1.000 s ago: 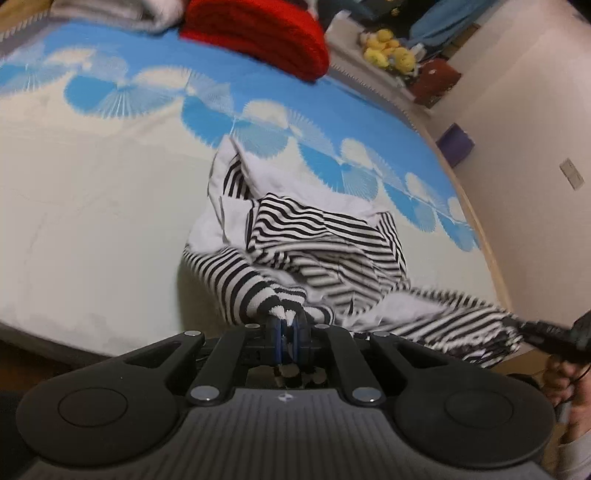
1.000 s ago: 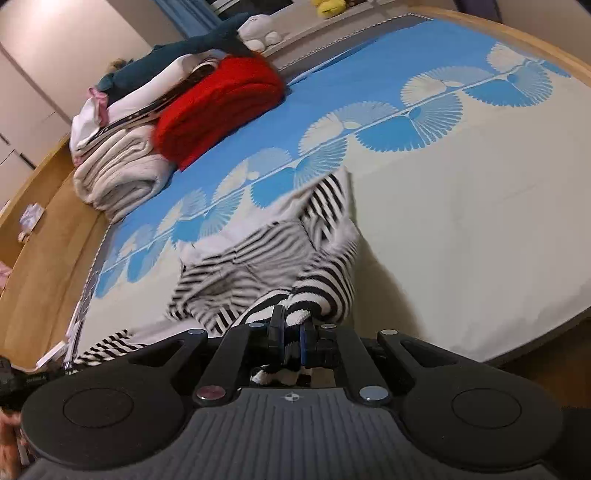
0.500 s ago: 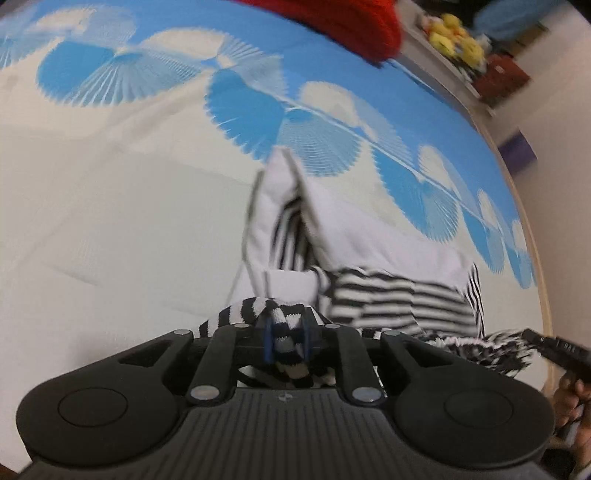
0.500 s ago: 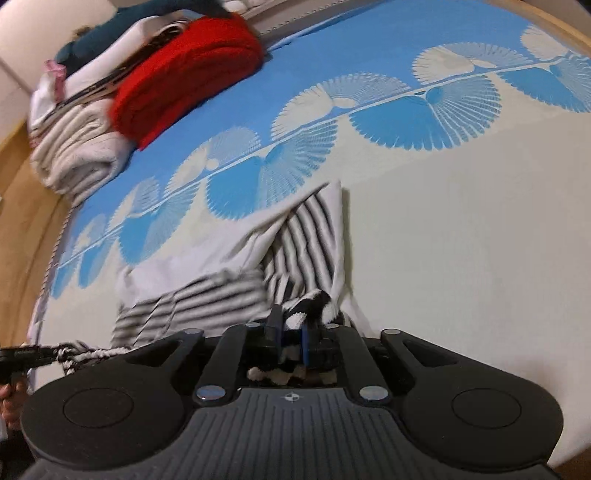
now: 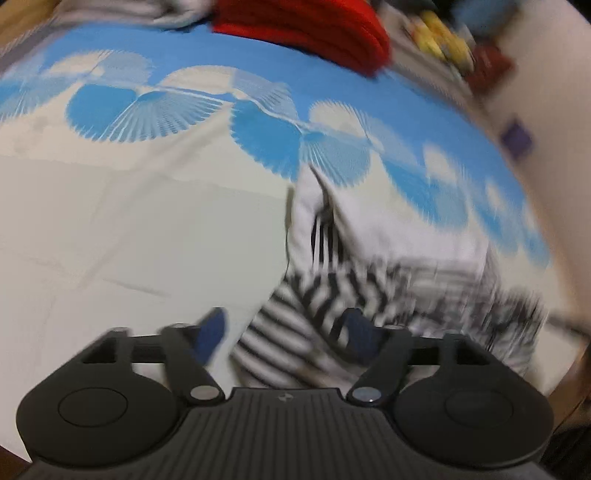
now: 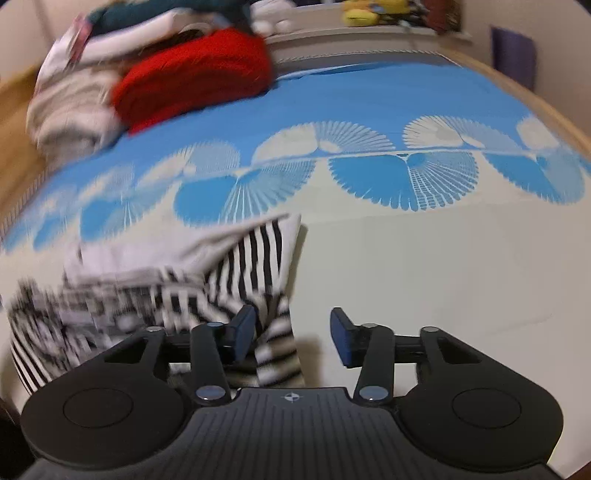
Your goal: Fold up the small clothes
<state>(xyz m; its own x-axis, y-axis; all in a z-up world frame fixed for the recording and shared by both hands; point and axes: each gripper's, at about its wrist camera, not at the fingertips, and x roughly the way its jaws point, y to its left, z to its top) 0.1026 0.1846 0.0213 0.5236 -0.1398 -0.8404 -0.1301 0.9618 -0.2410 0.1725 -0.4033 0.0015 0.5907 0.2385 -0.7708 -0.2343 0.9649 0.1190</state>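
A black-and-white striped garment (image 5: 388,266) with a white inner side lies crumpled on the bed; it also shows in the right wrist view (image 6: 236,273). My left gripper (image 5: 286,334) is open, its blue pads apart just above the garment's near striped edge. My right gripper (image 6: 291,334) is open too, with a striped sleeve end lying between and below its pads. Neither holds cloth. Both views are motion blurred.
The bed sheet (image 6: 424,258) is cream with a blue fan pattern band. A red knit (image 6: 192,74) and a pile of folded clothes (image 6: 74,103) sit at the far edge. Yellow plush toys (image 5: 443,26) and a wooden bed rim (image 6: 535,103) lie beyond.
Both grippers were shut on the striped garment's ends and have opened, letting the cloth drop onto the bed. Both cameras are swinging.
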